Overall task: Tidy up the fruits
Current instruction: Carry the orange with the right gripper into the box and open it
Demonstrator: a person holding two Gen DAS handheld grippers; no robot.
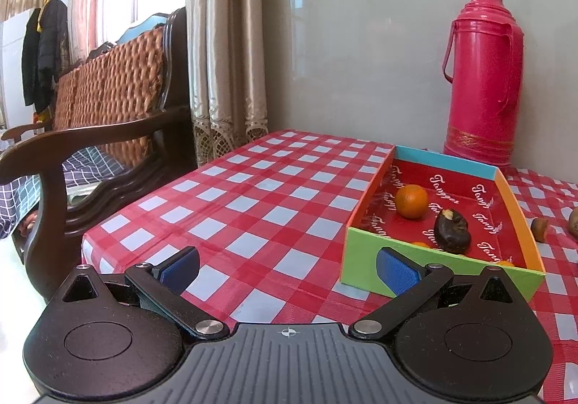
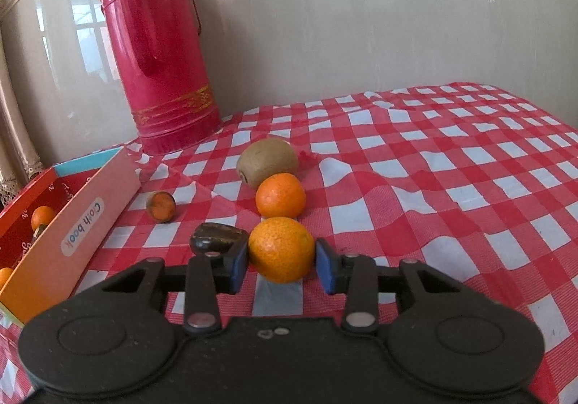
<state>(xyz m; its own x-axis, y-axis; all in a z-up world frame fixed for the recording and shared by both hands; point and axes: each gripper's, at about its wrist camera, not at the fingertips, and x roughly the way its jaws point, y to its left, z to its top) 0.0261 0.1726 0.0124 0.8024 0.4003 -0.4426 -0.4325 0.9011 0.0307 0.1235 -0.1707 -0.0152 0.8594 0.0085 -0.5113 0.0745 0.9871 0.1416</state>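
My right gripper point(image 2: 281, 265) is shut on an orange point(image 2: 281, 250), with both blue pads against its sides, low on the checkered cloth. Behind it lie a second orange point(image 2: 280, 196) and a kiwi point(image 2: 267, 160). A dark brown fruit point(image 2: 215, 239) sits just left of the left finger, and a small cut orange-faced piece point(image 2: 161, 206) lies farther left. The colourful box point(image 1: 433, 263) holds an orange point(image 1: 411, 201) and a dark fruit point(image 1: 451, 232). My left gripper point(image 1: 287, 270) stands open and empty near the box's green front wall.
A tall red thermos point(image 2: 162, 60) stands at the back against the wall, behind the box point(image 2: 72, 234). A wooden sofa with a woven cushion point(image 1: 108, 136) is beside the table's left edge. The cloth is wrinkled to the right of the fruits.
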